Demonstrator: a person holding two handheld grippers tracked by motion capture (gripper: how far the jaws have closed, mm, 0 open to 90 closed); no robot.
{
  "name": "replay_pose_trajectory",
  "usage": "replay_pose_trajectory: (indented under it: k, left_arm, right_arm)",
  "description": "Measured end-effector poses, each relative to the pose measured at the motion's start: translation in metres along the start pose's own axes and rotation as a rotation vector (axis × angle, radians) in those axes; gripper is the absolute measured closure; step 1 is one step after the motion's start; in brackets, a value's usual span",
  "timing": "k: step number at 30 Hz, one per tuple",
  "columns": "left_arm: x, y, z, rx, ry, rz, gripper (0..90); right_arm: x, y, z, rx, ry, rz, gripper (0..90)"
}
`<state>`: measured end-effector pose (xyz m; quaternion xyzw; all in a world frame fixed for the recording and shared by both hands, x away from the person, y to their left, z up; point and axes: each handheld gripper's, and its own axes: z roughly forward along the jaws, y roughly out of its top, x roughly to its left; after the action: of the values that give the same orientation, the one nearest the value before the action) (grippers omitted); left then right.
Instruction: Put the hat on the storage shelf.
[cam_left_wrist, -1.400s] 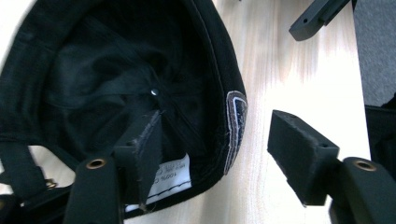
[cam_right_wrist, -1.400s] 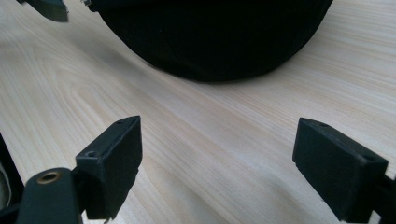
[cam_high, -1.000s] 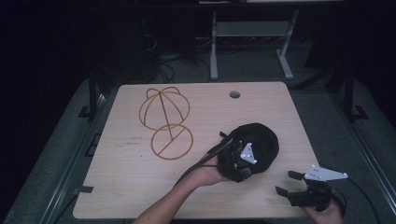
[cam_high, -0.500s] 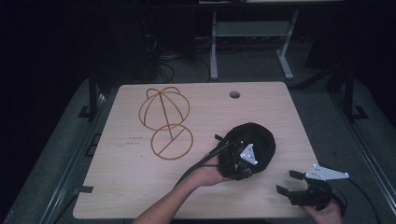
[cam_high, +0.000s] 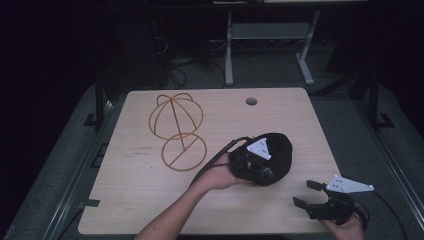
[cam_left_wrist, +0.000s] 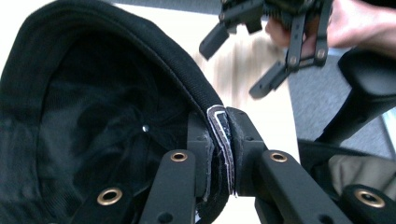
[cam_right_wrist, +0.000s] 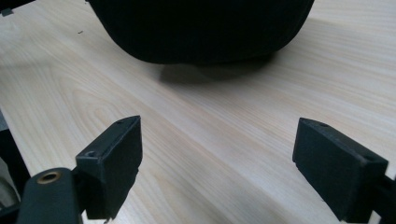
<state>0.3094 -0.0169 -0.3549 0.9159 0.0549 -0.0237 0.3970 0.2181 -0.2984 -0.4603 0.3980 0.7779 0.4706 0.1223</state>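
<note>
A black cap is lifted off the wooden table right of centre, and its shadow falls on the wood in the right gripper view. My left gripper is shut on the cap's rim. In the left gripper view the jaws pinch the stitched edge of the cap, whose dark inside faces the camera. My right gripper stands open near the table's front right corner with nothing between its fingers. In its own view the right gripper faces the cap across bare wood.
A gold wire hat stand lies flat on the left-centre of the table. A round cable hole is near the far edge. A grey metal frame stands on the floor behind the table.
My left gripper and the cap in it have risen slightly. The right gripper has stayed in place, open.
</note>
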Motion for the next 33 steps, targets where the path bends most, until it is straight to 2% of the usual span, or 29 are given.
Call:
replay_pose_trajectory:
  k: [5,8,10,13,17,20,24,27,30,33]
  left_arm:
    - [0.005,0.008,-0.009,-0.040,-0.012,-0.027,80.8]
    - [0.011,0.013,-0.021,-0.097,-0.050,-0.055,80.7]
    - [0.016,0.014,-0.028,-0.121,-0.083,-0.082,80.7]
    - [0.022,0.012,-0.039,-0.152,-0.101,-0.109,80.7]
    - [0.024,0.010,-0.052,-0.187,-0.111,-0.124,80.7]
    - [0.024,0.011,-0.059,-0.207,-0.116,-0.123,80.6]
    - [0.022,0.013,-0.064,-0.199,-0.114,-0.105,80.6]
    - [0.021,0.015,-0.064,-0.213,-0.138,-0.085,80.6]
    - [0.017,0.017,-0.059,-0.196,-0.169,-0.067,80.6]
    - [0.010,0.019,-0.053,-0.182,-0.210,-0.034,80.1]
  right_arm:
    - [0.005,0.005,0.001,0.008,0.003,-0.018,15.4]
    - [0.009,0.012,0.001,-0.002,0.007,-0.027,15.4]
    - [0.012,0.017,0.000,-0.017,0.009,-0.039,15.4]
    - [0.016,0.026,0.000,-0.039,0.021,-0.054,15.4]
    - [0.020,0.039,0.000,-0.061,0.028,-0.079,15.4]
    - [0.021,0.050,0.002,-0.096,0.042,-0.086,15.8]
    - [0.023,0.060,0.005,-0.117,0.052,-0.097,16.0]
    - [0.023,0.069,0.007,-0.148,0.042,-0.107,16.0]
    - [0.019,0.072,0.007,-0.162,0.036,-0.104,16.0]
    - [0.017,0.073,0.006,-0.188,0.049,-0.105,18.7]
